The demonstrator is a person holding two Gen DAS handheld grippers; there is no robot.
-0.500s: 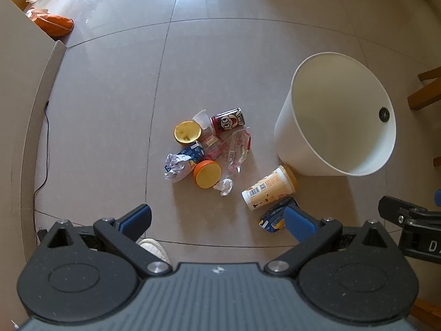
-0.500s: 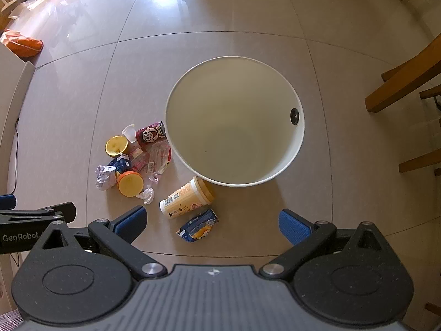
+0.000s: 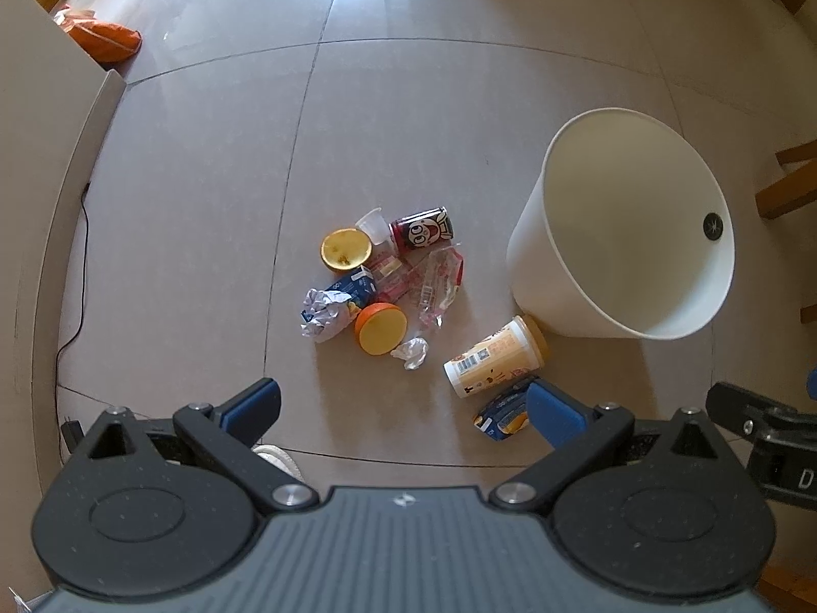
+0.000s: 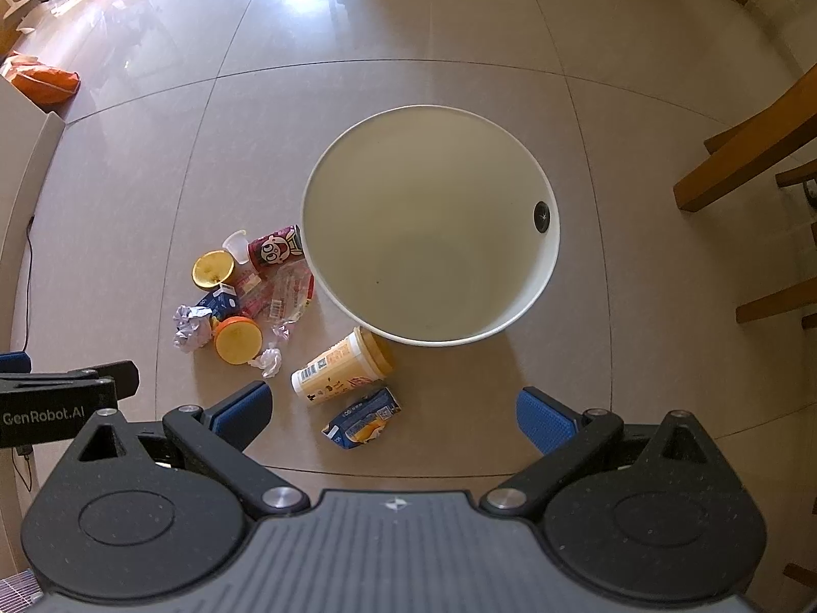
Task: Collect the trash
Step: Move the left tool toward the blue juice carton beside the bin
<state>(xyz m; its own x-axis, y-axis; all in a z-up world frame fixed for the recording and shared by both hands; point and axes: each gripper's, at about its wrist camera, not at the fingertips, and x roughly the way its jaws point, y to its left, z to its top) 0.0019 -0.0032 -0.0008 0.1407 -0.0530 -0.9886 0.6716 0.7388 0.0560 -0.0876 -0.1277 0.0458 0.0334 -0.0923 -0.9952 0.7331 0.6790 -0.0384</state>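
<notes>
A white bin stands on the tiled floor with nothing in it. Left of it lies a pile of trash: a red can, two orange halves, crumpled paper, clear wrappers, a small plastic cup. Nearer me lie a yellow drink cup on its side and a crushed blue carton. My left gripper hovers open above the floor. My right gripper is open too, over the carton.
Wooden chair legs stand at the right. An orange bag and boxes lie at the far left. A beige cabinet edge and a black cable run along the left. A white shoe tip shows below the left gripper.
Both views have shifted only slightly; the trash and bin lie where they were. Both grippers stay open.
</notes>
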